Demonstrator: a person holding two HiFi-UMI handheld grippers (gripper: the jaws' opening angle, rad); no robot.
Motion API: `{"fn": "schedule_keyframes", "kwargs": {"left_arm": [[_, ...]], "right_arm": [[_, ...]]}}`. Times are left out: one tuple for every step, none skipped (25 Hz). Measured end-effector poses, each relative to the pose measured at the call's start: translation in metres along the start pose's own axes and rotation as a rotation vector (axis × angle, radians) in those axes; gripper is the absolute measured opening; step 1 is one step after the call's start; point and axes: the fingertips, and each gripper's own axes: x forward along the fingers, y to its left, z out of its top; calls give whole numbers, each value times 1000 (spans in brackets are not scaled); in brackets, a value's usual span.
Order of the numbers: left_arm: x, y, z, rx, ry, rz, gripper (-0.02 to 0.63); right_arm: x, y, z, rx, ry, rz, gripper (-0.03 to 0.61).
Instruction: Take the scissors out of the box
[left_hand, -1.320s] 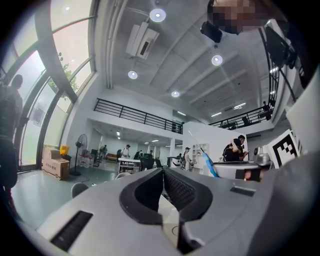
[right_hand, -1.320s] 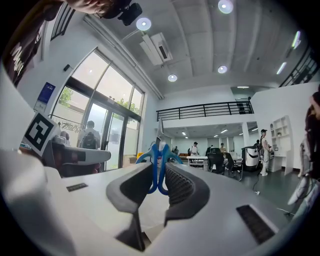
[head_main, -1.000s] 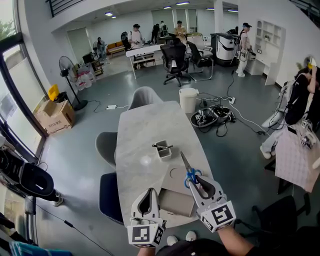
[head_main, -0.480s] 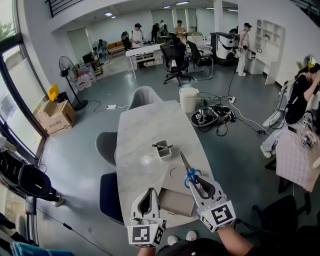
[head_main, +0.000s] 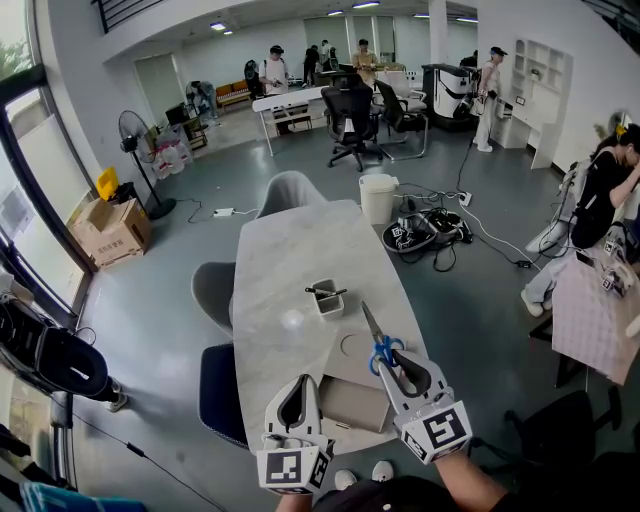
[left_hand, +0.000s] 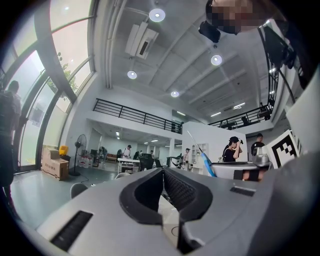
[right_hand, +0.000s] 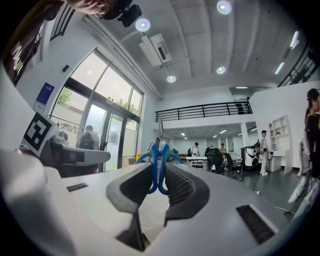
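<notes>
2 right gripper (right_hand: 160, 167) fingers (right_hand: 182, 187) clamp blue scissors (right_hand: 158, 150) by the handles.

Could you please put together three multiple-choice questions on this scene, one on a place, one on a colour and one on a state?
1. Where is the small box? A on the table, beyond the scissors; B on the floor; C on a chair.
2. What colour are the scissors' handles? A red; B blue; C yellow.
3. What is the right gripper doing? A open, empty; B shut on the scissors; C shut on the box.
Answers: 1 A, it stands mid-table past the blades; 2 B, blue loops show between the jaws; 3 B, the jaws clamp the handles.
</notes>
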Motion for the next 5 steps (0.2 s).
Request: {"fn": "schedule_keyframes", "kwargs": {"left_arm": [[0, -1, 0, 3, -1, -2, 17], [0, -1, 0, 6, -3, -5, 17], [0, -2, 1, 9, -4, -8, 17], [0, -3, 1, 11, -5, -9, 17], [0, -3, 2, 12, -6, -11, 17]], "right_arm": [[-1, 0, -1, 1, 2, -1, 75], [-1, 0, -2, 2, 5, -2, 75], [-2, 0, -2, 2, 4, -2, 75], [-2, 0, -1, 1, 2, -2, 75], [-2, 0, -1, 0, 0, 0, 75]]}}
